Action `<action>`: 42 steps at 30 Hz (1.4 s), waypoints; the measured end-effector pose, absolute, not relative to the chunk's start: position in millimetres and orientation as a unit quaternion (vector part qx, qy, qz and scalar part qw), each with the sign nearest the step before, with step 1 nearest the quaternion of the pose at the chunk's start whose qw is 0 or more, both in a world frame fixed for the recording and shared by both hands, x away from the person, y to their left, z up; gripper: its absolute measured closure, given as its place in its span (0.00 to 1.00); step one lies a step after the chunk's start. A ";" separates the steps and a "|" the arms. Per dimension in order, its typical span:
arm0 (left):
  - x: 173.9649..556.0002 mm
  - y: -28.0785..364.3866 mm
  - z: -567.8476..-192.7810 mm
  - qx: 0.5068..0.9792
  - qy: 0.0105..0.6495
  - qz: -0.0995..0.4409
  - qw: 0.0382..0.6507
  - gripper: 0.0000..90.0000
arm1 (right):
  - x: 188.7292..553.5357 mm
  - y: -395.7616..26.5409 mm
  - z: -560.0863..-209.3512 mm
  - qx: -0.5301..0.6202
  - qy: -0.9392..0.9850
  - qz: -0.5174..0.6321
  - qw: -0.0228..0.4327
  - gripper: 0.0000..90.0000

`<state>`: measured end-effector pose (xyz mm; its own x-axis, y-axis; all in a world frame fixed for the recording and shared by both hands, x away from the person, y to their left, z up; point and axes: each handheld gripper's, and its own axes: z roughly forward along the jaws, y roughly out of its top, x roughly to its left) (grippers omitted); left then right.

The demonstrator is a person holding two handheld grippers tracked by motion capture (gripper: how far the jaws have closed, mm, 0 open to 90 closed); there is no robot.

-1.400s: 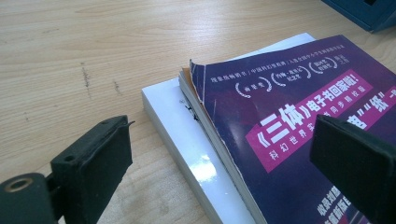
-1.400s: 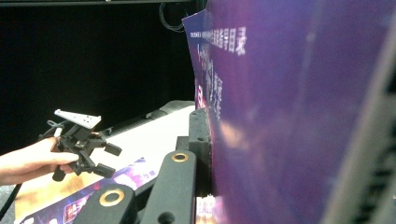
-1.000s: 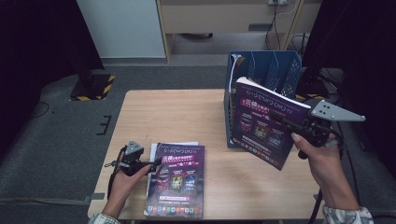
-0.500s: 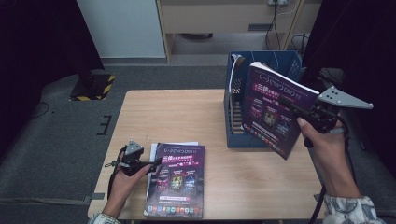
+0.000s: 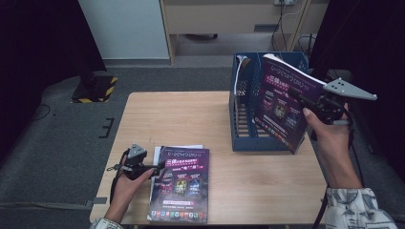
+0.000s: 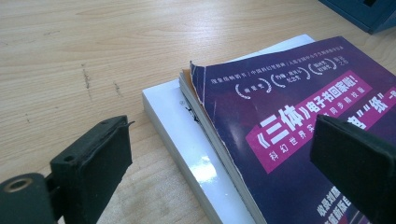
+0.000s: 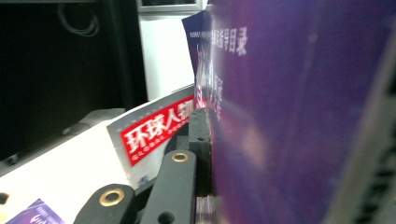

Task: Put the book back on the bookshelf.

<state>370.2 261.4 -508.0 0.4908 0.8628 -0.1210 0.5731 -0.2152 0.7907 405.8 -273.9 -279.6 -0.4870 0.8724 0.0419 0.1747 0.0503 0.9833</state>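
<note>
Over blue rack, right hand raised, tongs clamping purple mag

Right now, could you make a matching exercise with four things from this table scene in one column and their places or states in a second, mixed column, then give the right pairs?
Things:
1. purple magazine held upright
2. purple magazine lying flat
3. blue plastic file rack
4. left gripper

Places or states:
A. stands on the right part of the wooden table
B. open, fingers at the edge of the stack
C. clamped in the right gripper, at the rack
D. on top of a white book

Pairs: 1-C, 2-D, 3-A, 4-B
</note>
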 end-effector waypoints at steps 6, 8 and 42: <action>370.1 261.2 -508.2 0.760 0.472 0.176 0.410 0.06 | 419.7 -273.3 -282.2 0.426 0.638 0.549 0.333 0.92; 370.2 260.5 -508.2 0.759 0.472 0.176 0.412 0.06 | 425.0 -271.7 -283.6 0.430 0.637 0.543 0.338 0.92; 369.7 261.6 -508.4 0.760 0.470 0.175 0.412 0.06 | 498.3 -254.0 -310.0 0.491 0.609 0.511 0.358 0.92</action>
